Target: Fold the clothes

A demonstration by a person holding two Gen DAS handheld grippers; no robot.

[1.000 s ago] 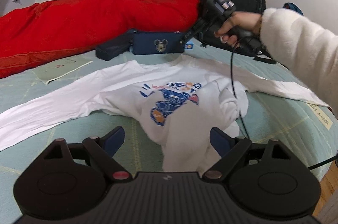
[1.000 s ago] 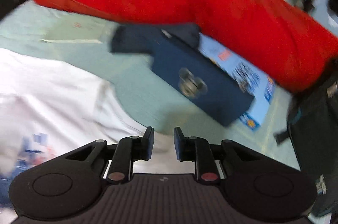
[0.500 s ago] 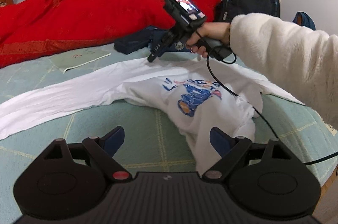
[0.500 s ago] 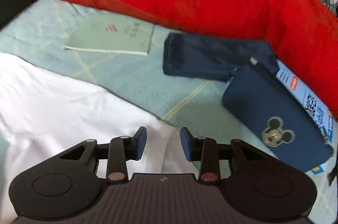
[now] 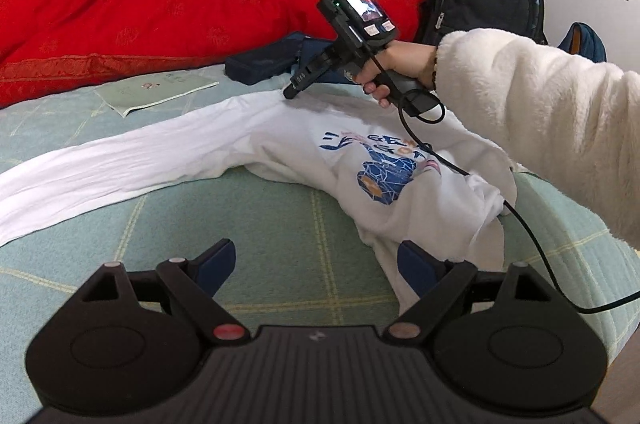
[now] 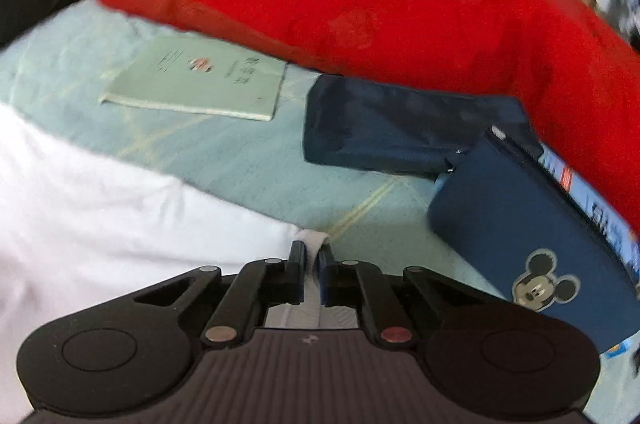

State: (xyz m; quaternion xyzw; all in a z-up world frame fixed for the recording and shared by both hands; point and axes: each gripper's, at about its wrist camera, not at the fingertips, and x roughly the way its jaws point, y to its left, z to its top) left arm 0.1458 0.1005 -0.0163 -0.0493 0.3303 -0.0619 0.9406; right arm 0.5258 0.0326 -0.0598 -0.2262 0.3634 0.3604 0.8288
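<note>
Your left gripper (image 5: 316,260) fills the bottom of its frame: black ribbed body, two round black discs, blue pads on black fingers, one red and one silver pivot cap. At right centre, your right hand (image 5: 394,70) wears a fluffy cream sleeve (image 5: 540,128); its black pistol-grip handle carries a small lit screen (image 5: 362,9), and a black cable (image 5: 520,224) trails to the lower right.

The left gripper (image 5: 316,264) fills the bottom of its own view with its jaws spread wide and nothing between them, while at centre right a hand (image 5: 394,66) in a fleecy white sleeve angles the right gripper (image 6: 312,256) downward, jaws pinched on white fabric.
</note>
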